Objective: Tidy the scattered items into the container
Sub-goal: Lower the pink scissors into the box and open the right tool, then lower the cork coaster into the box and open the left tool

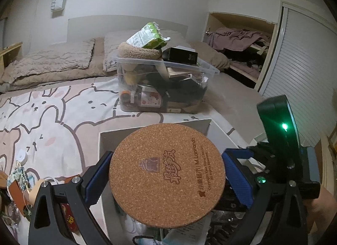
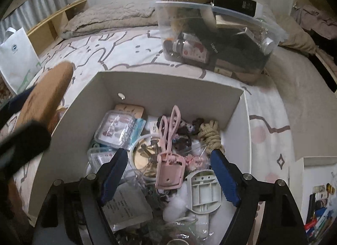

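1. The left tool (image 1: 167, 178) is closed on a round brown cork coaster (image 1: 167, 174) printed with a dark logo. Its blue pads pinch the disc at opposite edges, and the printed face is turned toward the camera.

2. Just beyond and below the coaster lies the open white cardboard box (image 1: 154, 130), whose far wall shows past the disc's top edge. From the right wrist view the coaster appears as a blurred brown edge at the box's near-left corner, so I judge it to be over or just outside the left wall, not yet clearly inside.

3. The right tool (image 2: 168, 176) hangs over the same white box (image 2: 168, 85) with its jaws spread wide and nothing between them. Below it are a pink plastic clip (image 2: 169, 156), a coil of tan rope (image 2: 210, 134), a clear lidded case (image 2: 114, 128) and a white plastic frame (image 2: 205, 192), all crowded together.

4. The coming move turns on this: the box opening lies to the right of and below the held coaster, and the left tool is the one carrying it. The disc probably needs to move rightward and flatten before release.

5. Farther off on the bed sits a clear plastic tub (image 1: 162, 85), heaped above its rim.

6. Loose small items (image 1: 18, 181) lie on the cartoon-print bedsheet (image 1: 52, 114) to the near left, still outside any container.
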`<state>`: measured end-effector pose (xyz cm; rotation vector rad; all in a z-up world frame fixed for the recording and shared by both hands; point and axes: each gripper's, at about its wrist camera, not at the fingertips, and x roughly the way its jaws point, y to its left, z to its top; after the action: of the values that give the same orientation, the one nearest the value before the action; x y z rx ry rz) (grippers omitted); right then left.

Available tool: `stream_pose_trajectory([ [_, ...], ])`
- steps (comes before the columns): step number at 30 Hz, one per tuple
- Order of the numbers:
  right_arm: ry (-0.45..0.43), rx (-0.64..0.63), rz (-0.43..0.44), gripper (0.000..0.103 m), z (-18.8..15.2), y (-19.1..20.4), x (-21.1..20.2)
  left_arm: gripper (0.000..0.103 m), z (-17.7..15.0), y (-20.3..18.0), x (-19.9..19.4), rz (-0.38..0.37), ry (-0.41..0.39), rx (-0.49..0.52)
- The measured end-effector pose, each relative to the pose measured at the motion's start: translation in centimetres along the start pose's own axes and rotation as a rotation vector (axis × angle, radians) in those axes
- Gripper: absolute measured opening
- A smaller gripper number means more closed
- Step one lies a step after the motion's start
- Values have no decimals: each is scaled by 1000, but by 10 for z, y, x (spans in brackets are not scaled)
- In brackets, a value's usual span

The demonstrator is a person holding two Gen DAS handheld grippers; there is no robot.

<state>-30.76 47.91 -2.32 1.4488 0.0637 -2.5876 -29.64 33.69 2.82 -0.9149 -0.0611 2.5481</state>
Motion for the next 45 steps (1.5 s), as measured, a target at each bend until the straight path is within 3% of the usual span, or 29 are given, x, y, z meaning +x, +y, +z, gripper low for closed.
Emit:
stream_pose_trajectory([
  [4,8,-67,14,81,-6,6,-4,100,3,9,9,-7,39,-35],
  [9,17,-97,43,81,-14,7,-7,100,4,16,35,-39,155,-73],
  [16,9,-68,62,81,-12,3,-9,100,3,17,68,15,270,-75],
  [20,13,-41,91,81,-11,1,-9,100,5,22,79,81,273,-62],
  [24,10,-22,115,81,-9,1,-10,100,5,31,90,98,297,-81],
  [32,33,-20,108,81,-8,3,-4,100,2,39,95,92,318,-111],
  [45,41,-7,101,82,-10,2,-4,103,0,25,85,96,320,-54],
])
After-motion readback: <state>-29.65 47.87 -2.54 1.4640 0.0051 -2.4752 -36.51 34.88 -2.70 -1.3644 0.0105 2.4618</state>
